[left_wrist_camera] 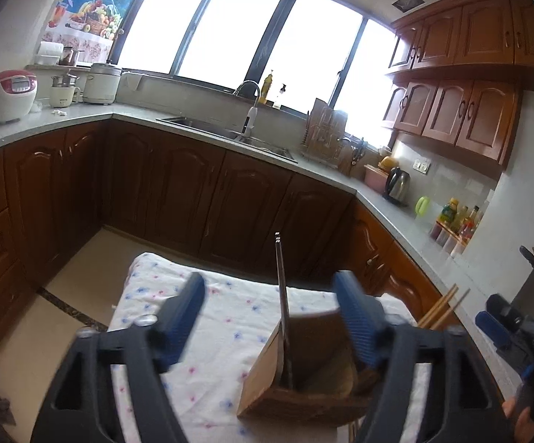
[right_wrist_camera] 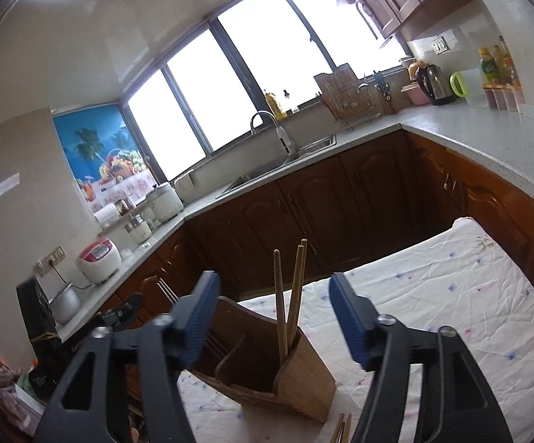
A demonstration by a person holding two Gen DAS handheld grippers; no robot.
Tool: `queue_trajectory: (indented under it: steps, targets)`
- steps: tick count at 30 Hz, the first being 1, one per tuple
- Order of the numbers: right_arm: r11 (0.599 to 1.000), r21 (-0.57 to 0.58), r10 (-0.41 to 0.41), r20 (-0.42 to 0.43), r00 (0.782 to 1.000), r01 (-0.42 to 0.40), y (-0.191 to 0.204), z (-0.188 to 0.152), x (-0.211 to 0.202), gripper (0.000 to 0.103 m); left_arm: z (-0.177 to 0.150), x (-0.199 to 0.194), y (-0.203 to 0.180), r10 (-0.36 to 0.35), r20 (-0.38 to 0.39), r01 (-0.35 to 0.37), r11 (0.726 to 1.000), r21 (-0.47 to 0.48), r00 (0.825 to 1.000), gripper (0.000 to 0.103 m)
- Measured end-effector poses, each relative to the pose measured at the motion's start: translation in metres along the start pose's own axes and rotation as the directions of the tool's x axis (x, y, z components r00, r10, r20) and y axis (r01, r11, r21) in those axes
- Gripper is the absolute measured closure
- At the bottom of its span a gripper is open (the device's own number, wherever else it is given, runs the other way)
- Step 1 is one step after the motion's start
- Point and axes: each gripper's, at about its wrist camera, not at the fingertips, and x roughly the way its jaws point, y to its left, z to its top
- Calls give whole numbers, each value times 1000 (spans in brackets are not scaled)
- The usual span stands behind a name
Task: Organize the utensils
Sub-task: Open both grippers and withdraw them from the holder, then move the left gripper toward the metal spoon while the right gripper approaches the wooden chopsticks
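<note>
A wooden utensil holder [left_wrist_camera: 303,384] stands on the table's flowered cloth [left_wrist_camera: 200,317]. A slim dark utensil [left_wrist_camera: 281,295] stands upright in its near compartment, and light wooden chopsticks [left_wrist_camera: 442,308] stick out behind it. My left gripper [left_wrist_camera: 270,280] is open, its blue pads on either side of the dark utensil without touching it. In the right wrist view the same holder [right_wrist_camera: 300,380] has wooden chopsticks [right_wrist_camera: 289,295] standing in it. My right gripper [right_wrist_camera: 274,280] is open around them and not touching. More chopsticks [right_wrist_camera: 342,428] lie on the cloth [right_wrist_camera: 451,295] below.
Brown cabinets under a grey countertop [left_wrist_camera: 82,118] wrap around the room. A sink [left_wrist_camera: 230,133] sits under the window, with a rice cooker [left_wrist_camera: 8,96], a kettle [left_wrist_camera: 398,184] and bottles [left_wrist_camera: 455,221] along the counter. The other gripper's body [left_wrist_camera: 506,325] shows at right.
</note>
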Motion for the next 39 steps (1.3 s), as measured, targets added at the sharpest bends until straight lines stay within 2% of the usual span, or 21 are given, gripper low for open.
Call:
queue_trajectory:
  steps: [3, 8, 11, 22, 32, 39]
  targets:
    - [1000, 6, 10, 23, 1000, -10, -2, -2, -17, 12, -8, -23, 2, 17, -9, -17, 1000, 19, 1000, 13]
    - [1000, -12, 7, 38, 999, -7, -1, -10, -45, 6, -22, -59, 1, 30, -25, -29, 997, 67, 999, 10]
    - [1000, -17, -2, 32, 999, 2, -4, -18, -63, 6, -31, -79, 0, 51, -40, -48, 995, 85, 998, 10]
    - [997, -47, -65, -18, 998, 64, -13, -49, -118, 5, -47, -123, -8, 38, -151, -21, 993, 113, 988, 10]
    - [991, -30, -134, -68, 989, 132, -38, -74, -143, 5, -51, -134, -21, 22, -221, 7, 992, 130, 975, 10]
    - [988, -21, -153, -117, 981, 152, -51, -89, -146, 5, -60, -131, -17, 57, -270, -16, 988, 152, 961, 10]
